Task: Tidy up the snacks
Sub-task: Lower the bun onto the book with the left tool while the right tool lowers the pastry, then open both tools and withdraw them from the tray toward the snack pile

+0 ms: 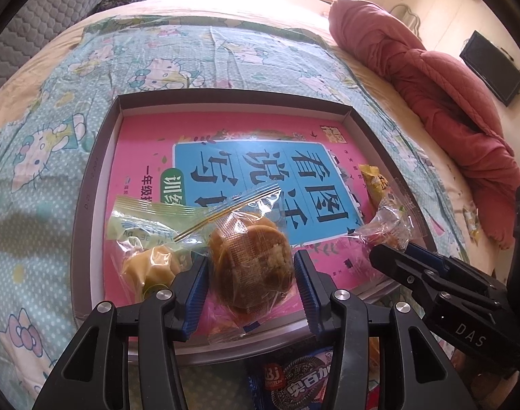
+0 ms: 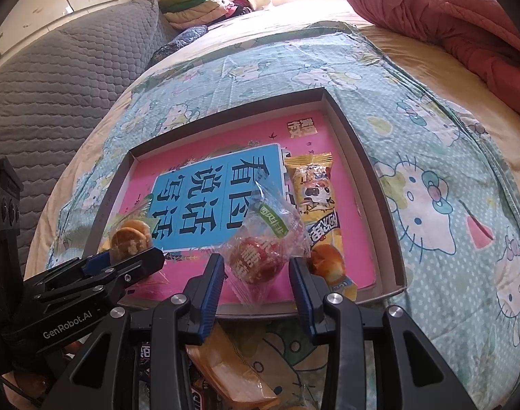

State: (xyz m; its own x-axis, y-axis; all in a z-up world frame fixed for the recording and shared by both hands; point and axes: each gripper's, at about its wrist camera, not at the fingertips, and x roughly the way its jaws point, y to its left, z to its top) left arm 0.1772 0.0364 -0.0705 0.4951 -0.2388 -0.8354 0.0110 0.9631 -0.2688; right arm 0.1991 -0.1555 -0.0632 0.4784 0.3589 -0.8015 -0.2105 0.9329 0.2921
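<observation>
Left tool [image 1: 250,271] grips round cookies [image 1: 251,259]; right tool [image 2: 256,278] grips red snack [image 2: 256,261], wrapper tails pointing away.

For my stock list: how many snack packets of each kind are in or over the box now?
Brown biscuit packet: 1
Pale cake packet: 1
Red sweet packet: 1
Yellow bread packet: 1
Total: 4

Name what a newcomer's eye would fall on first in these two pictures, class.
First, the pink book with its blue title panel, lining the shallow box on the cartoon-cat sheet. Next, a wrapped brown pastry between the left gripper fingers, and a wrapped red snack between the right gripper fingers.
</observation>
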